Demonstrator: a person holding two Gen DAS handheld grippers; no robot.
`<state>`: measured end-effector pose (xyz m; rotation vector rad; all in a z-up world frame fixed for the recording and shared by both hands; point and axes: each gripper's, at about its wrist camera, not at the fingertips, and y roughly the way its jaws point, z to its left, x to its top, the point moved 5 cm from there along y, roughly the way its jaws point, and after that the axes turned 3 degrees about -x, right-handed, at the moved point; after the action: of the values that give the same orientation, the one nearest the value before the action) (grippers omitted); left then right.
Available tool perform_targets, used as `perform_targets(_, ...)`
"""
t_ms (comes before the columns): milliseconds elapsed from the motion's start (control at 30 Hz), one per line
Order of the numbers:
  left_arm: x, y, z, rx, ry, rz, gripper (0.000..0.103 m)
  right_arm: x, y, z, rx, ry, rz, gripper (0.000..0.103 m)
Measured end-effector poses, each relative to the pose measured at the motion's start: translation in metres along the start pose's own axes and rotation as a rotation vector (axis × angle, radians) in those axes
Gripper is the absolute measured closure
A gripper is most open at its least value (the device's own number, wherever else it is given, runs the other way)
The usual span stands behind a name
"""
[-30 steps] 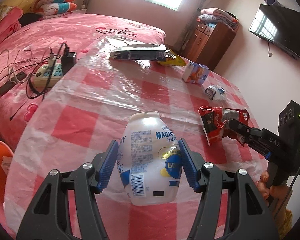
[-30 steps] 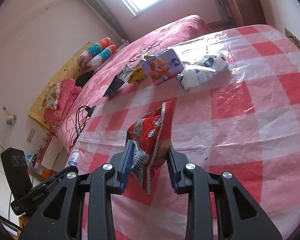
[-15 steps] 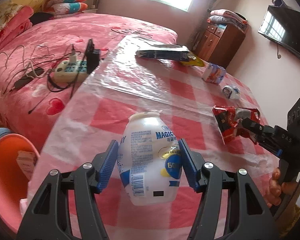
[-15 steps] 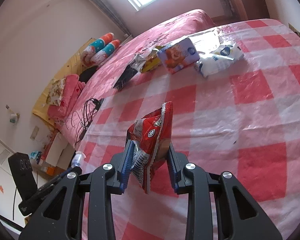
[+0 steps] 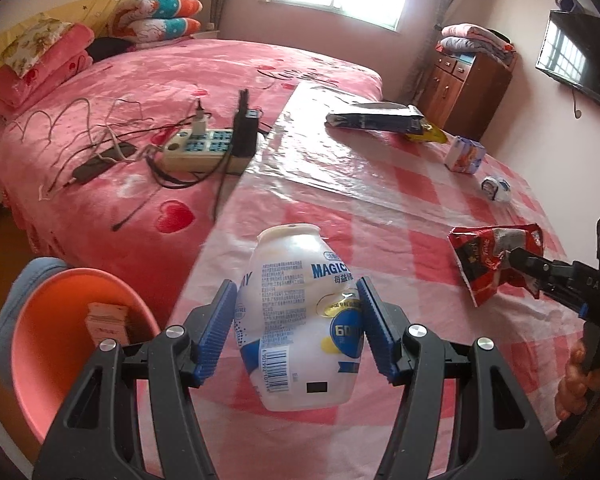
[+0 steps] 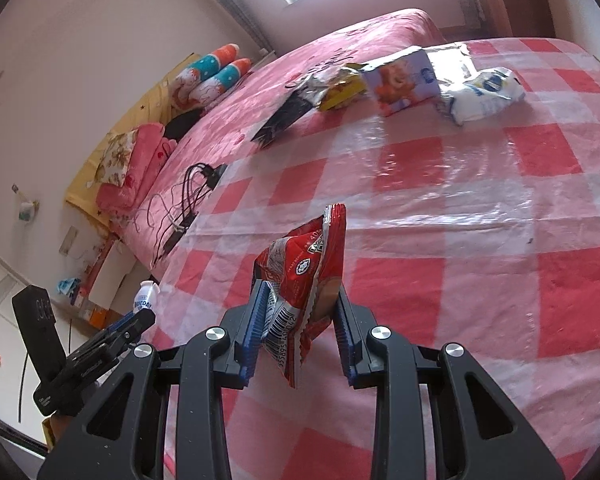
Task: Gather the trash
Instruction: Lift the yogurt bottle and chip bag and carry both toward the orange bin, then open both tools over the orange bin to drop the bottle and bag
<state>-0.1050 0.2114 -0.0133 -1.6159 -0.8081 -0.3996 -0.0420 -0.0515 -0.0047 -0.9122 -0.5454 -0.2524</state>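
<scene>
Two grippers loaded: left gripper fingers clamp white bottle; right gripper fingers pinch red snack wrapper. Orange bin near left, beside checkered surface.

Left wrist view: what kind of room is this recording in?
Most likely a home bedroom: a bed with pink bedding, stacked pillows at its head, and a wooden cabinet topped with folded blankets.

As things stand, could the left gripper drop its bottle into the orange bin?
Probably yes. The left gripper is shut on the white bottle, and the orange bin sits open-topped beside the table edge, lower left, with nothing between them; only a small box lies inside.
</scene>
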Motion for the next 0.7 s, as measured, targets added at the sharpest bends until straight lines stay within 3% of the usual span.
perform_targets(700,-0.018,-0.032,0.090,0.172,-0.048,-0.026,0.041,-0.014,0.026,0.087,0.049,-0.162,0.076,0.069)
